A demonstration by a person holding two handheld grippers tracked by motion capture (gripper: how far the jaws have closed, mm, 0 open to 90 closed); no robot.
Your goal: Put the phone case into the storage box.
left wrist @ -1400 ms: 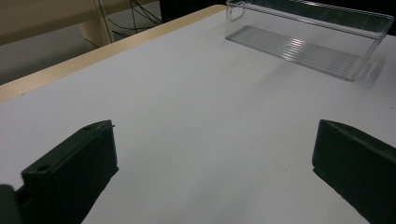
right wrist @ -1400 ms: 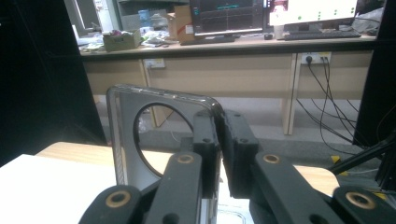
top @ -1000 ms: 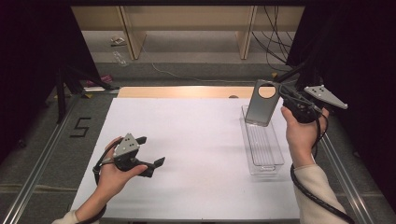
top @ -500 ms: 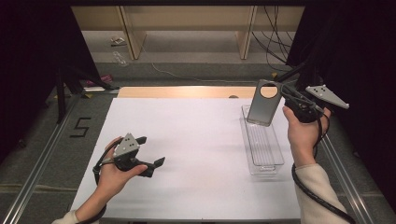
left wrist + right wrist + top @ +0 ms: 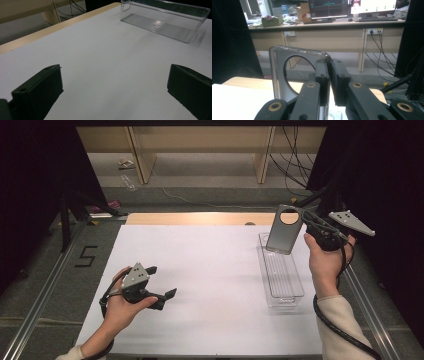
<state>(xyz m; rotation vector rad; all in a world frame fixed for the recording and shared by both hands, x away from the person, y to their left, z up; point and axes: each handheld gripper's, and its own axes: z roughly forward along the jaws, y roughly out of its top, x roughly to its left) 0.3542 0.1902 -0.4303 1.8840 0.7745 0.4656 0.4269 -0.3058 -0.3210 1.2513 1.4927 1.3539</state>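
A grey phone case (image 5: pixel 283 232) with a round cut-out hangs upright in the air over the far end of a clear plastic tray (image 5: pixel 285 287). My right gripper (image 5: pixel 306 221) is shut on the case's right edge. In the right gripper view the case (image 5: pixel 279 75) stands to the left with the two black jaws (image 5: pixel 329 75) pinched on its rim. My left gripper (image 5: pixel 162 281) rests low on the white table (image 5: pixel 210 265) at the near left, open with nothing between its jaws. In the left gripper view (image 5: pixel 115 82) the tray (image 5: pixel 162 25) lies far ahead to the right.
A wooden strip (image 5: pixel 200 218) runs along the table's far edge, with shelf legs and cables (image 5: pixel 295 165) on the floor beyond. Metal rails (image 5: pixel 40 305) flank the table, and a "5" mark (image 5: pixel 86 256) is at the left. A desk with monitors (image 5: pixel 329 10) stands in the background.
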